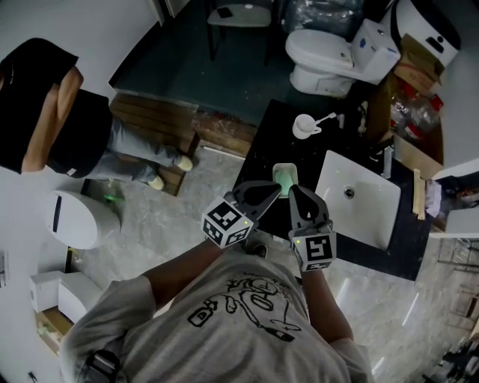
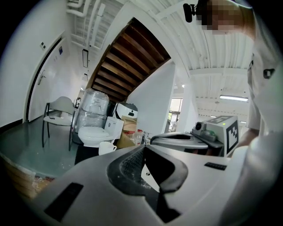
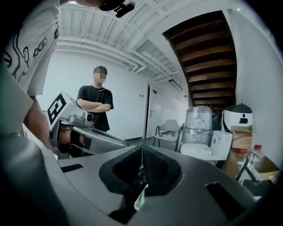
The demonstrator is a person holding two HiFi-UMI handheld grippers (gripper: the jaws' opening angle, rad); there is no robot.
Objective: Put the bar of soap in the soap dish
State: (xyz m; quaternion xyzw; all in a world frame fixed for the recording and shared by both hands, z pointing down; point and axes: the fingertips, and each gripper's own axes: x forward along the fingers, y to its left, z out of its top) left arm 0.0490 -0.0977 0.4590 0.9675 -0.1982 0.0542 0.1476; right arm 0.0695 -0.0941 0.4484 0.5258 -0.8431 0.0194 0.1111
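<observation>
In the head view a pale green bar of soap [image 1: 285, 177] lies in a light soap dish [image 1: 285, 166] on the black counter [image 1: 258, 146], left of the sink. My left gripper [image 1: 277, 188] and right gripper [image 1: 294, 189] hover side by side just in front of the dish, tips pointing at it. Both are shut and hold nothing. In the left gripper view the left gripper [image 2: 143, 148] has its jaw tips meeting. The right gripper [image 3: 142, 149] in its own view is likewise shut, and a green sliver of soap [image 3: 141, 199] shows below its jaws.
A white sink basin [image 1: 359, 198] with a faucet [image 1: 385, 157] sits right of the dish. A white mug [image 1: 304, 126] with a spoon stands farther back on the counter. Behind are a toilet [image 1: 329, 56] and a chair [image 1: 239, 15]. A person [image 1: 75, 127] stands at left.
</observation>
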